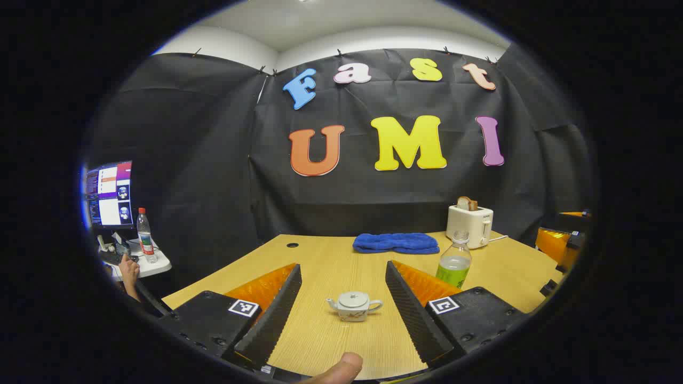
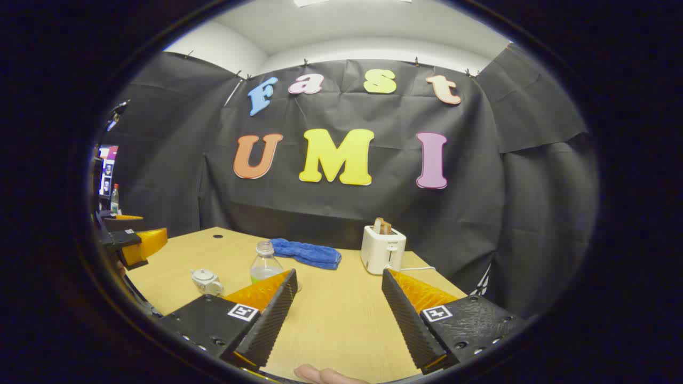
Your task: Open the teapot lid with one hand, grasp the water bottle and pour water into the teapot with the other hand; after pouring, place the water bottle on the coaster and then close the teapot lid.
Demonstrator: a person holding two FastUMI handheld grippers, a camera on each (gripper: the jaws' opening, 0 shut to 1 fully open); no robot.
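A small white teapot (image 1: 354, 306) with its lid on stands on the wooden table (image 1: 331, 266), straight ahead between the fingers of my left gripper (image 1: 341, 304), which is open and a little short of it. The water bottle (image 1: 455, 260), clear with green liquid and no cap, stands to the right behind the teapot. In the right gripper view the teapot (image 2: 206, 281) and bottle (image 2: 264, 263) sit left of my right gripper (image 2: 339, 312), open over bare table. The left gripper (image 2: 133, 242) appears at that view's far left.
A blue cloth (image 1: 396, 242) lies at the back of the table, with a white toaster (image 1: 470, 224) holding toast to its right. A side desk with a monitor (image 1: 109, 194), another bottle (image 1: 145, 236) and a person's hand (image 1: 128, 269) is off to the left.
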